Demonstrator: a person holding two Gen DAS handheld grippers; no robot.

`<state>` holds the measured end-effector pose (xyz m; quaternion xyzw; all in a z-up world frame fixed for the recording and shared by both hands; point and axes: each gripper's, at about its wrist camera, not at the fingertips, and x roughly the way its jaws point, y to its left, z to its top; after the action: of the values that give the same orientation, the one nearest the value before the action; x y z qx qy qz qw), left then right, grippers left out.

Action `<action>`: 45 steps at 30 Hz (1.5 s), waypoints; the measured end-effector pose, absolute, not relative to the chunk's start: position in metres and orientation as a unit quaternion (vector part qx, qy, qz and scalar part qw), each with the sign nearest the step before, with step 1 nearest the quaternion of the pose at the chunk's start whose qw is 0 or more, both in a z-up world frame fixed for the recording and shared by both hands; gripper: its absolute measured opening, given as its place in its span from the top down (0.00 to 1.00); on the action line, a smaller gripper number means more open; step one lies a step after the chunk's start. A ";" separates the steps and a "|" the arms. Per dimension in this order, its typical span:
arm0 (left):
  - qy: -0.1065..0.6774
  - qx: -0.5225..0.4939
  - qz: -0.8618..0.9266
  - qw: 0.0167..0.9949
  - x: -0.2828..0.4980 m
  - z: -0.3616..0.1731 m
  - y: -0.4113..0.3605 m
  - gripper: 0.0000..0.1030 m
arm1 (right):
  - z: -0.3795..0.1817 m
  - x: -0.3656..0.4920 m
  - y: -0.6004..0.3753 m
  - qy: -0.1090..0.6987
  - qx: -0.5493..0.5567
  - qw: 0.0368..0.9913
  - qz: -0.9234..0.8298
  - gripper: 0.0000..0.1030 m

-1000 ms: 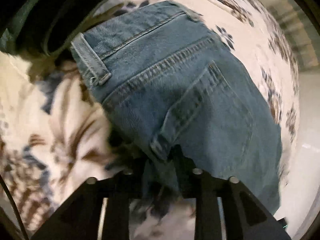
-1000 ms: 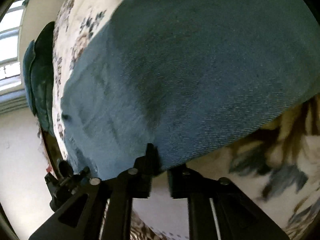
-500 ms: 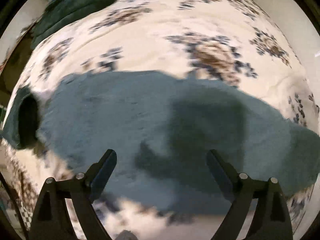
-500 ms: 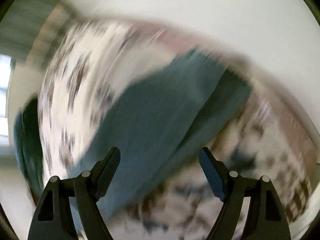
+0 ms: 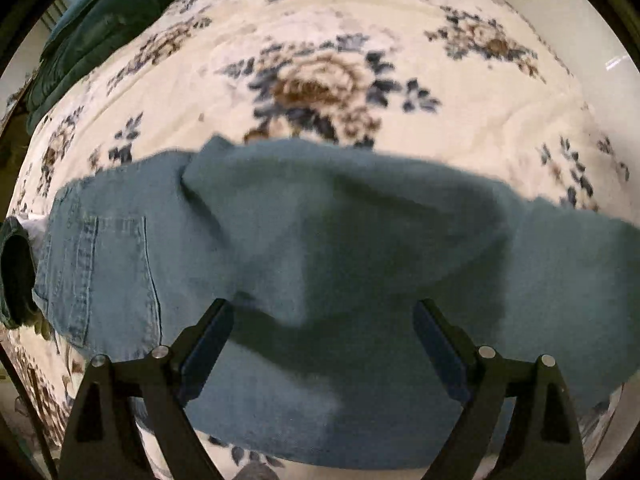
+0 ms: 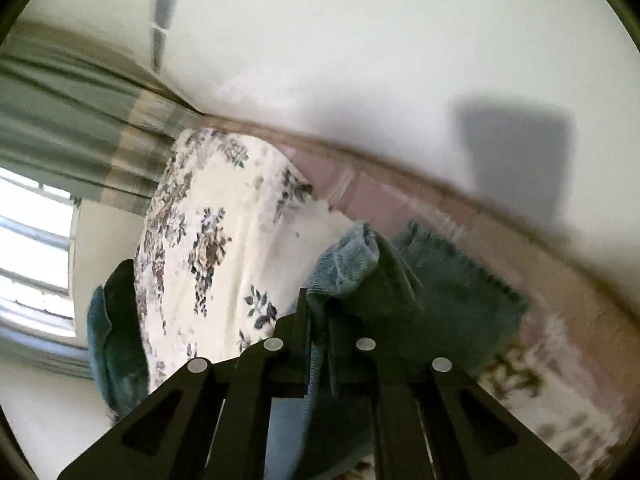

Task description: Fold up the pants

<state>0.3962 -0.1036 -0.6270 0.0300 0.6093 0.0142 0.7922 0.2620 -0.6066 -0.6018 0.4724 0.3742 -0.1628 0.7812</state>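
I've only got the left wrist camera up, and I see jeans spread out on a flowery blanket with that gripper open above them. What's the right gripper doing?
Observer: The right gripper is shut on the jeans, pinching a bunched fold of denim between its fingers.
Operator: Which end of the jeans is that?
Observer: A frayed hem edge hangs just past the fingers, so it looks like a leg end.
Operator: Is that end lying on the blanket?
Observer: It appears lifted: the right wrist view looks up past the floral blanket to the wall and a curtained window.
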 end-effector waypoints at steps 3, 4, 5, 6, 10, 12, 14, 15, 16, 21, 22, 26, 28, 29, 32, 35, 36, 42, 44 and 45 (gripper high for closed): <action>0.621 0.033 0.018 0.783 0.391 -0.637 -0.104 0.11 | -0.643 0.245 -0.614 0.436 0.462 0.746 -0.202 0.93; 0.624 0.035 0.018 0.781 0.389 -0.639 -0.104 0.11 | -0.659 0.239 -0.618 0.454 0.465 0.730 -0.210 0.93; 0.626 0.036 0.018 0.779 0.388 -0.640 -0.104 0.11 | -0.677 0.234 -0.620 0.476 0.461 0.717 -0.217 0.93; 0.627 0.036 0.017 0.778 0.387 -0.641 -0.104 0.11 | -0.691 0.229 -0.619 0.499 0.450 0.705 -0.226 0.93; 0.634 0.035 0.012 0.773 0.383 -0.647 -0.105 0.11 | -0.711 0.221 -0.613 0.540 0.443 0.680 -0.225 0.92; 0.636 0.035 0.010 0.771 0.383 -0.648 -0.107 0.11 | -0.709 0.221 -0.614 0.549 0.446 0.671 -0.223 0.87; 0.634 0.035 0.008 0.773 0.383 -0.646 -0.109 0.11 | -0.695 0.225 -0.617 0.560 0.436 0.666 -0.228 0.84; 0.632 0.037 0.008 0.774 0.382 -0.644 -0.111 0.11 | -0.682 0.230 -0.616 0.562 0.419 0.674 -0.232 0.82; 0.628 0.041 0.008 0.777 0.382 -0.642 -0.113 0.11 | -0.666 0.235 -0.614 0.566 0.390 0.684 -0.243 0.73; 0.602 0.075 0.002 0.795 0.382 -0.628 -0.132 0.11 | -0.609 0.279 -0.610 0.550 0.282 0.742 -0.259 0.38; 0.599 0.078 0.001 0.797 0.382 -0.627 -0.135 0.11 | -0.613 0.298 -0.610 0.557 0.273 0.746 -0.243 0.38; 0.599 0.072 -0.004 0.797 0.389 -0.626 -0.143 0.11 | -0.668 0.359 -0.622 0.627 0.265 0.705 -0.198 0.39; 0.599 0.071 -0.002 0.797 0.391 -0.626 -0.147 0.11 | -0.696 0.372 -0.627 0.665 0.259 0.675 -0.186 0.42; 0.600 0.068 -0.001 0.797 0.393 -0.627 -0.146 0.11 | -0.708 0.377 -0.626 0.677 0.255 0.666 -0.179 0.47; 0.602 0.065 0.000 0.796 0.395 -0.632 -0.144 0.11 | -0.706 0.384 -0.613 0.682 0.195 0.681 -0.184 0.83; 0.603 0.071 0.000 0.794 0.393 -0.636 -0.143 0.11 | -0.675 0.379 -0.599 0.640 0.136 0.725 -0.214 0.89; 0.604 0.072 0.001 0.793 0.393 -0.637 -0.142 0.11 | -0.662 0.375 -0.598 0.619 0.132 0.741 -0.224 0.90; 0.607 0.065 0.013 0.792 0.394 -0.641 -0.131 0.11 | -0.633 0.372 -0.609 0.554 0.157 0.781 -0.243 0.90; 0.608 0.065 0.015 0.791 0.395 -0.641 -0.129 0.11 | -0.648 0.382 -0.611 0.569 0.142 0.773 -0.244 0.89; 0.607 0.065 0.017 0.792 0.395 -0.641 -0.128 0.11 | -0.660 0.388 -0.612 0.582 0.136 0.765 -0.240 0.88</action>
<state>0.3950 -0.1280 -0.6411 0.0653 0.6072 0.0166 0.7917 0.3885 -0.6118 -0.6599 0.1358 0.5822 -0.2399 0.7649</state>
